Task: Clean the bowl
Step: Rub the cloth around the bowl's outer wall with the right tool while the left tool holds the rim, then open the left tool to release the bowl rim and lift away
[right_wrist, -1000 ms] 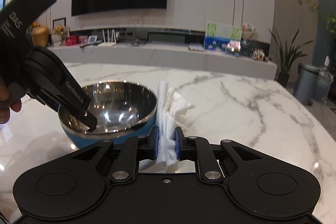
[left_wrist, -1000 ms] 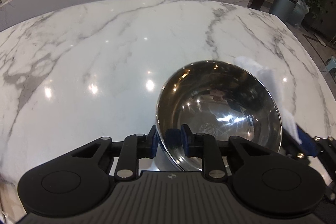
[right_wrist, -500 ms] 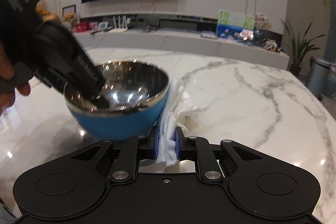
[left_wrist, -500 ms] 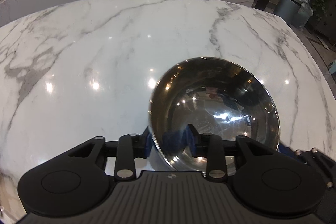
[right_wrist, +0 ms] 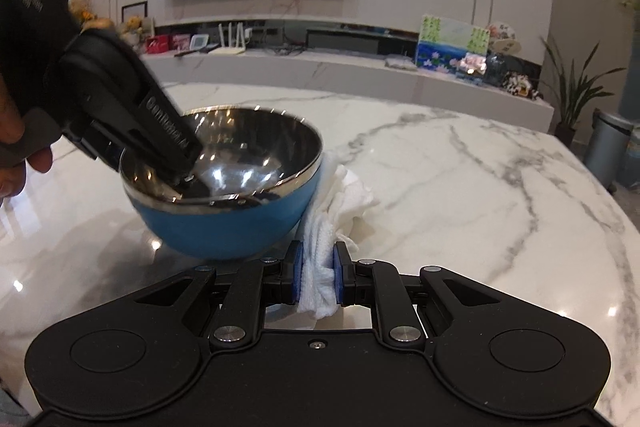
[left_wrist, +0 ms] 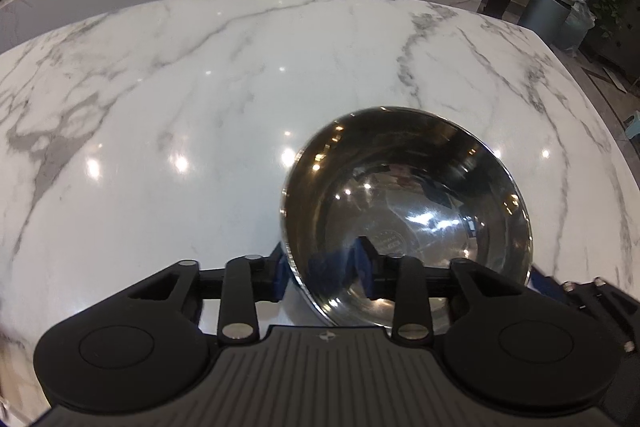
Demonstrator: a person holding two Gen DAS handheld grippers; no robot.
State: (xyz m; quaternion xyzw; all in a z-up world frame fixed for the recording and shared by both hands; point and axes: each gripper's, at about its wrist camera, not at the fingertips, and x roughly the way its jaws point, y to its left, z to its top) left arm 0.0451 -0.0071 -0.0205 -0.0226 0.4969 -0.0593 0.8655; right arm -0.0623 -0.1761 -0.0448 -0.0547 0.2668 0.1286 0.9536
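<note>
Bowl (right_wrist: 224, 223) tilted, opening toward cloth (right_wrist: 320, 267)

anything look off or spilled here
Nothing spilled or damaged. The bowl is tilted, lifted off the table by the left gripper clamped on its rim. The cloth in the right gripper sits outside the bowl, against its blue side.

Black hand-held gripper (right_wrist: 316, 277), blue pads (right_wrist: 295, 275), silver screws
</note>
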